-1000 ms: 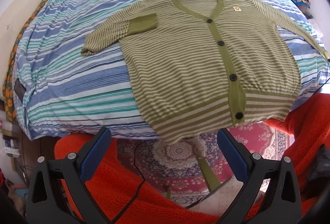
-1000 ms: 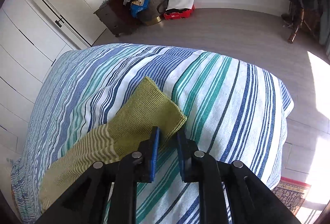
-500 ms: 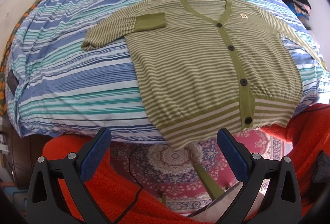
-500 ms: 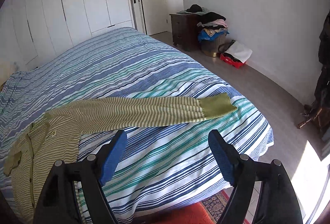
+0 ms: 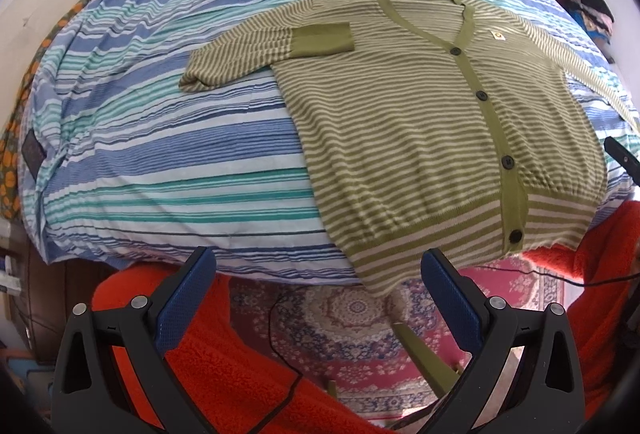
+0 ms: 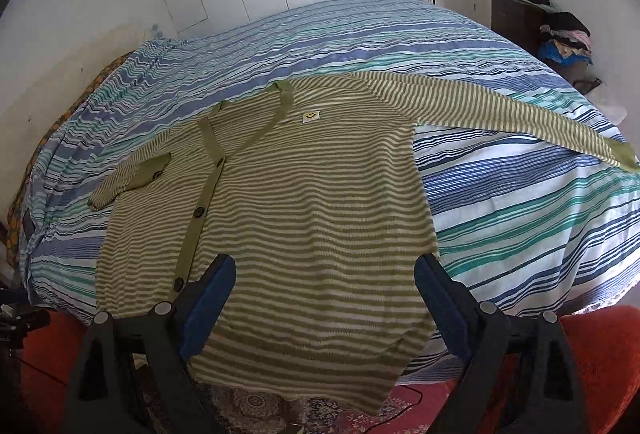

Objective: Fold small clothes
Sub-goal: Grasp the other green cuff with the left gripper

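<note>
Cardigan point(image 5: 436, 138): green-and-cream striped, buttoned, flat and face up on the bed, hem hanging over the near edge at 6 o'clock.
Bed point(image 5: 168, 138): blue, teal and white striped cover under the whole cardigan.
Rug point(image 5: 348, 318): red patterned, on the floor below the bed edge.
Long sleeve point(image 6: 500, 110): stretched straight out toward 2 o'clock, cuff near the bed's edge.
Folded sleeve point(image 5: 256, 50): bent back at 10 o'clock, green cuff lying on the chest.
Left gripper point(image 5: 318, 290): spread wide, nothing between the blue pads, off the bed edge.
Right gripper point(image 6: 324, 298): jaws opening, already wide, nothing gripped, above the cardigan's lower body.
</note>
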`<state>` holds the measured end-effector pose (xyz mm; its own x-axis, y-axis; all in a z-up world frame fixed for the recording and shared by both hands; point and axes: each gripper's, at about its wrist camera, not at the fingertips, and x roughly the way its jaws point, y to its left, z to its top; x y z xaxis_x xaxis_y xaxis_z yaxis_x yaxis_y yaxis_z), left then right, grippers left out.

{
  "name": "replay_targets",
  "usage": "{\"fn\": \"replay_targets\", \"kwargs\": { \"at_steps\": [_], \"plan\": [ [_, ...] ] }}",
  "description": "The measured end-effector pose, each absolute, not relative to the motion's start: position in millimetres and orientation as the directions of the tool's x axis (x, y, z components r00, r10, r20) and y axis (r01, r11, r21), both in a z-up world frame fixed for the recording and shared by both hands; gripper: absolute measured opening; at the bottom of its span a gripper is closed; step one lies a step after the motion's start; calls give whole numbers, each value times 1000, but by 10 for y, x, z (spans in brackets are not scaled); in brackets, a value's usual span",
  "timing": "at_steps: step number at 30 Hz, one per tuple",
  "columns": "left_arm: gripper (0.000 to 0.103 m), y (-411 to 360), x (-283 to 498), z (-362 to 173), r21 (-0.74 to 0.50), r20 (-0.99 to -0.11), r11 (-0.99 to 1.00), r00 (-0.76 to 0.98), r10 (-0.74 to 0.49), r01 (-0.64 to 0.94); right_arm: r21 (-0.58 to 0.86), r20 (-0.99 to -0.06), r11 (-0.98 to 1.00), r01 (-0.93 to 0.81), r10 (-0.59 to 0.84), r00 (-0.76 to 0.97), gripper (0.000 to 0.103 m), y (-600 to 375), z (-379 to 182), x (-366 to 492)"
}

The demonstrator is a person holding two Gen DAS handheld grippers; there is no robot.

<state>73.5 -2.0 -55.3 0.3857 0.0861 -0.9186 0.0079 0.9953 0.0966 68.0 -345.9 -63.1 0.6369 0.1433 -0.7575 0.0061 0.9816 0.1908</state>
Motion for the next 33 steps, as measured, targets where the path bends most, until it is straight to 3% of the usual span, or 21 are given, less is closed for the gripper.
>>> {"fn": "replay_targets", "kwargs": {
  "at_steps": [5, 7, 11, 13, 14, 15, 28, 31, 32, 33],
  "plan": [
    [102, 274, 1388, -500, -27, -901, 1000, 434, -20, -10, 229, -775, 973, 34, 162, 611, 90, -3540, -738, 668],
    [102, 240, 1721, -557, 21, -885, 999, 465, 3, 35, 253, -780, 967, 42, 178, 600, 90, -3586, -772, 675],
    [101, -36, 2355, -906, 255, -862, 949, 488, 136, 185, 271, -780, 961, 51, 189, 596, 90, -3627, -792, 709],
    [97, -142, 2607, -1128, 337, -860, 907, 475, 187, 253, 276, -787, 960, 48, 197, 584, 90, -3624, -811, 721],
    [88, -167, 2718, -1232, 358, -865, 892, 457, 205, 278, 276, -789, 960, 46, 199, 581, 90, -3616, -816, 726],
    [84, -175, 2813, -1314, 366, -872, 884, 439, 217, 290, 274, -790, 961, 44, 199, 580, 90, -3602, -816, 730],
    [80, -184, 3256, -1555, 360, -881, 891, 415, 227, 277, 249, -821, 968, 3, 210, 531, 90, -3427, -943, 823],
    [62, -275, 3215, -1584, 373, -882, 865, 417, 218, 336, 242, -823, 970, -10, 211, 528, 90, -3376, -949, 832],
    [37, -279, 3215, -1581, 351, -892, 872, 405, 201, 342, 240, -823, 971, -13, 210, 528, 90, -3365, -947, 834],
    [1, -265, 3232, -1576, 328, -901, 884, 390, 188, 334, 237, -822, 971, -15, 209, 529, 90, -3358, -943, 833]
  ]
}}
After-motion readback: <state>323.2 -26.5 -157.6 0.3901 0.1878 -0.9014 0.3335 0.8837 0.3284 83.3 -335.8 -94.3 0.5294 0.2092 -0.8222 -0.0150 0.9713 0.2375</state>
